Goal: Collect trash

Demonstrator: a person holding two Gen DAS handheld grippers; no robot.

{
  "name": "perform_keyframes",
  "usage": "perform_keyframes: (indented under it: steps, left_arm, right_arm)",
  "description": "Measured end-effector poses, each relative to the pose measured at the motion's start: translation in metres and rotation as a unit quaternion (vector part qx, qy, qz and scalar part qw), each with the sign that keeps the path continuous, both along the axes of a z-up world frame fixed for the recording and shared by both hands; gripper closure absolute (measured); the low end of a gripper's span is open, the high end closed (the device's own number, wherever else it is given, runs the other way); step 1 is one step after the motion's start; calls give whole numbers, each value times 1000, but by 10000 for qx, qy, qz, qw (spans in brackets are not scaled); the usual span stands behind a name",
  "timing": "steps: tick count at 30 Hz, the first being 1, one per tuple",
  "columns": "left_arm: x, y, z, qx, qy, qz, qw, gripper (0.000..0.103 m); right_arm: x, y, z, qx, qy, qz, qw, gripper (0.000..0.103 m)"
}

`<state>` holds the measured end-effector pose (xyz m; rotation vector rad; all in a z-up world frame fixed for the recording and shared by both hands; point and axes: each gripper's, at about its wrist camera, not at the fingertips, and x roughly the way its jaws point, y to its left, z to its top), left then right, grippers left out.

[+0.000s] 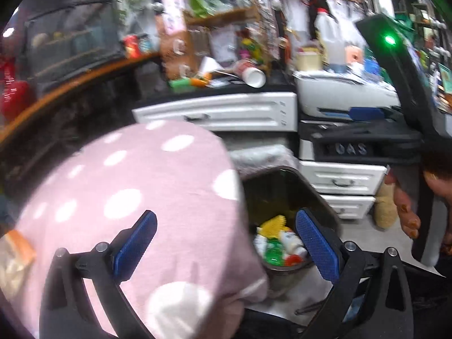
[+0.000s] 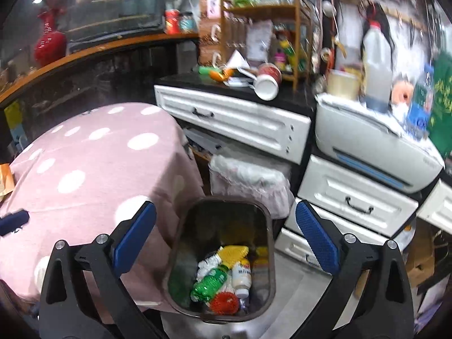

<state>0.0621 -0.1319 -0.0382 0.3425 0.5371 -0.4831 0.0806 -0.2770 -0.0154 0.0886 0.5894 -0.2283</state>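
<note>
**Both tools empty above the bin**

My right tool point(image 2: 226, 240) and left tool point(image 1: 226, 243) gape wide, nothing between their pads. The trash bin point(image 2: 265, 214) stands below and ahead, holding a green bottle point(image 2: 210, 282), white bottle point(image 2: 242, 278) and red ball point(image 2: 225, 302). Risk, as I judge it: swinging toward the pink-covered table point(image 2: 84, 163) could snag its cloth or knock the bin.

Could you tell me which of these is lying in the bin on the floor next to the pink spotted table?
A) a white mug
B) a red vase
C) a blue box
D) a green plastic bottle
D: in the right wrist view the green plastic bottle lies inside the bin, among a small white bottle and a red spiky ball.
</note>
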Motion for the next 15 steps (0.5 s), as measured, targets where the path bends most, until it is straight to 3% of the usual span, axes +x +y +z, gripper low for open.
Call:
perform_keyframes:
  steps: [9,13,15]
  left_arm:
    - [-21,60,35,-517,-640,1011,9915,5]
    - [-31,85,48,-836,-959,1533,9800,5]
    - [-37,96,54,-900,-1113,1760,9739,5]
  right_arm:
    - [-27,50,26,-36,-450,448,9980,6]
    - [-51,63,36,75,-967,324,9948,6]
    - [-57,72,40,66,-1010,469,9938,6]
